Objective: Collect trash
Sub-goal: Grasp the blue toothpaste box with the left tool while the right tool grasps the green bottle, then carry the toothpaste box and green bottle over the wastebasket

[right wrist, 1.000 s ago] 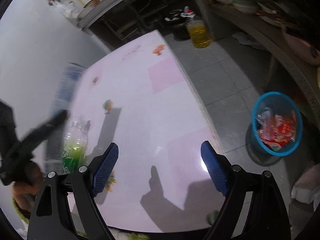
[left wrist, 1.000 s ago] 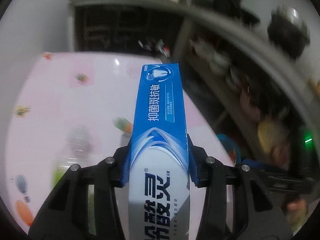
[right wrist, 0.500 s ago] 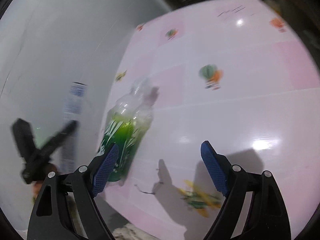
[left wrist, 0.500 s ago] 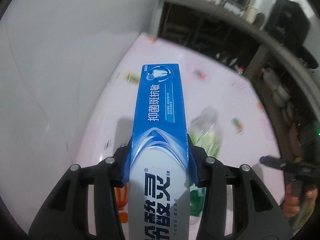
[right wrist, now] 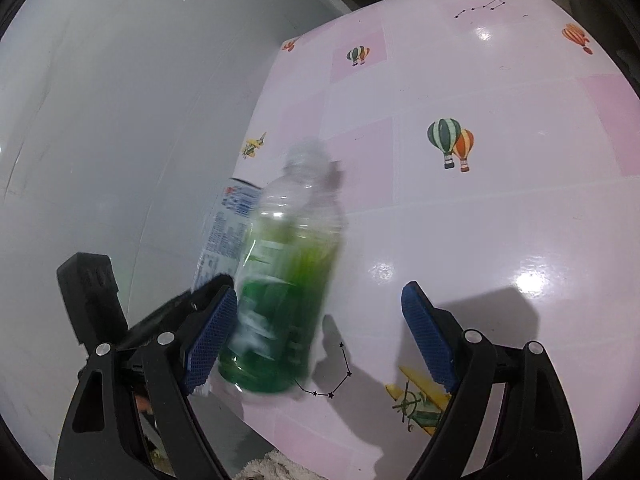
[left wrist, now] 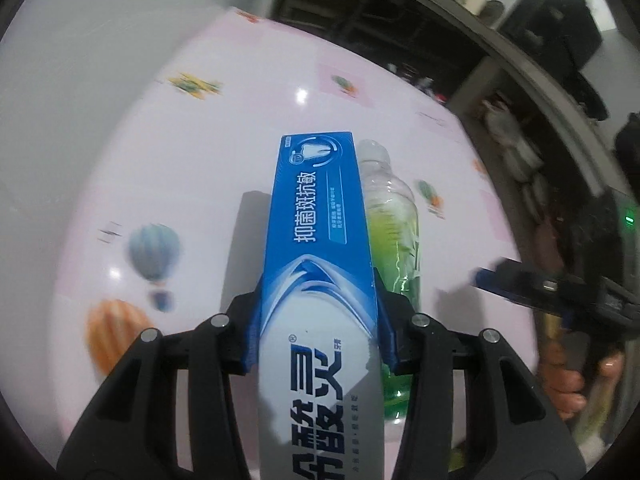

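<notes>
Right wrist view: right gripper (right wrist: 320, 344) agape around blurred bottle (right wrist: 286, 280); left gripper (left wrist: 318, 328) clamps toothpaste box (left wrist: 320, 240).

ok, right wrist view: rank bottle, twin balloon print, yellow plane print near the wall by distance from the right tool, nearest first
1. Green bottle: standing between the open fingers of the right tool, close to its left pad.
2. Twin balloon print: on the table ahead, right of centre.
3. Yellow plane print: ahead left, by the wall. It lies about as far out as the balloons, so ranks 2 and 3 are too close to call.
</notes>
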Demonstrator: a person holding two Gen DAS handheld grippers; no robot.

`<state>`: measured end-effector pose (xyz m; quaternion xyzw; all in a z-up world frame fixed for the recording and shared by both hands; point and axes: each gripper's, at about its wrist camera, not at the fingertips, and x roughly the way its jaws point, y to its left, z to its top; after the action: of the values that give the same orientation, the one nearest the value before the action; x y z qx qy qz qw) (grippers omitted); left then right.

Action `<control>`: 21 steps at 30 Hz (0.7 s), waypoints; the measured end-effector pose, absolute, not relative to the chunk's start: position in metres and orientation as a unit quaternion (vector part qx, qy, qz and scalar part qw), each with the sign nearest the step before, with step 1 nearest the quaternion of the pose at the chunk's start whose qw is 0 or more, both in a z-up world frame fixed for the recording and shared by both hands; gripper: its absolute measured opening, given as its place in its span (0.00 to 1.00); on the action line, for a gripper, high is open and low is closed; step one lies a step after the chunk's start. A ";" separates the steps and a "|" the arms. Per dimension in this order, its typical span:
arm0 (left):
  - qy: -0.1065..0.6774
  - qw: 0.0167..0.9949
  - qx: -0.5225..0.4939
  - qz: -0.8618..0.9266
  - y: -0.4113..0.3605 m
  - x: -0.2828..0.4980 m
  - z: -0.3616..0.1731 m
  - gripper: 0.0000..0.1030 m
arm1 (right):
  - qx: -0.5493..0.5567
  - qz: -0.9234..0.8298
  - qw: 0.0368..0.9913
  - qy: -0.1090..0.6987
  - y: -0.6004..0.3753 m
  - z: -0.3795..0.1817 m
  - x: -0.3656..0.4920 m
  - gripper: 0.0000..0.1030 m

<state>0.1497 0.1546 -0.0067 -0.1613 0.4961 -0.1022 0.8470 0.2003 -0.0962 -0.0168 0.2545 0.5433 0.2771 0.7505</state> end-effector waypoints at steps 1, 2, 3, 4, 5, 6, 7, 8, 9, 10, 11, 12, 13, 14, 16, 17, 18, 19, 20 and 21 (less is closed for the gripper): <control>0.500 0.841 -0.169 -0.115 0.151 0.151 -0.009 0.42 | 0.253 0.278 0.750 0.545 -0.096 -0.017 0.201 0.80; 0.506 0.833 -0.180 -0.132 0.143 0.150 -0.012 0.42 | 0.250 0.279 0.749 0.546 -0.095 -0.019 0.201 0.80; 0.510 0.827 -0.187 -0.144 0.139 0.150 -0.015 0.42 | 0.249 0.279 0.749 0.547 -0.096 -0.020 0.200 0.80; 0.514 0.820 -0.195 -0.157 0.132 0.149 -0.018 0.42 | 0.248 0.278 0.748 0.549 -0.098 -0.022 0.201 0.80; 0.520 0.812 -0.204 -0.168 0.125 0.148 -0.022 0.42 | 0.242 0.272 0.750 0.553 -0.102 -0.025 0.199 0.80; 0.523 0.808 -0.208 -0.176 0.119 0.148 -0.027 0.42 | 0.239 0.267 0.752 0.554 -0.105 -0.027 0.198 0.80; 0.524 0.806 -0.208 -0.183 0.112 0.147 -0.029 0.42 | 0.242 0.262 0.751 0.556 -0.110 -0.031 0.198 0.80; 0.525 0.804 -0.204 -0.188 0.105 0.147 -0.031 0.42 | 0.249 0.257 0.746 0.561 -0.118 -0.036 0.196 0.80; 0.528 0.802 -0.204 -0.194 0.098 0.146 -0.034 0.42 | 0.251 0.253 0.745 0.564 -0.123 -0.040 0.196 0.78; 0.530 0.798 -0.206 -0.200 0.093 0.147 -0.036 0.42 | 0.250 0.246 0.745 0.567 -0.128 -0.043 0.195 0.76; 0.532 0.794 -0.209 -0.205 0.088 0.147 -0.038 0.42 | 0.245 0.237 0.747 0.571 -0.135 -0.046 0.193 0.70; 0.534 0.791 -0.213 -0.210 0.083 0.147 -0.040 0.42 | 0.247 0.236 0.746 0.571 -0.140 -0.048 0.192 0.67; 0.535 0.789 -0.214 -0.213 0.078 0.147 -0.039 0.42 | 0.252 0.237 0.745 0.570 -0.145 -0.048 0.190 0.67; 0.534 0.789 -0.215 -0.215 0.075 0.148 -0.040 0.42 | 0.252 0.234 0.747 0.569 -0.152 -0.048 0.187 0.66; 0.530 0.791 -0.217 -0.215 0.069 0.150 -0.038 0.42 | 0.239 0.224 0.756 0.567 -0.159 -0.045 0.184 0.66; 0.529 0.792 -0.217 -0.213 0.067 0.150 -0.037 0.42 | 0.232 0.221 0.758 0.568 -0.164 -0.043 0.181 0.66; 0.529 0.794 -0.215 -0.208 0.064 0.151 -0.037 0.42 | 0.222 0.222 0.759 0.570 -0.171 -0.041 0.177 0.66; 0.529 0.796 -0.211 -0.205 0.060 0.151 -0.036 0.42 | 0.212 0.226 0.758 0.574 -0.176 -0.039 0.174 0.66; 0.530 0.796 -0.207 -0.204 0.060 0.153 -0.035 0.42 | 0.201 0.229 0.757 0.578 -0.179 -0.038 0.170 0.66; 0.532 0.796 -0.202 -0.204 0.056 0.153 -0.035 0.43 | 0.184 0.227 0.758 0.584 -0.184 -0.037 0.165 0.66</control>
<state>0.1528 0.0562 -0.0351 -0.2022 0.5324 -0.2036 0.7964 0.1646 -0.1844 -0.0369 0.1838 0.5835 0.2274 0.7576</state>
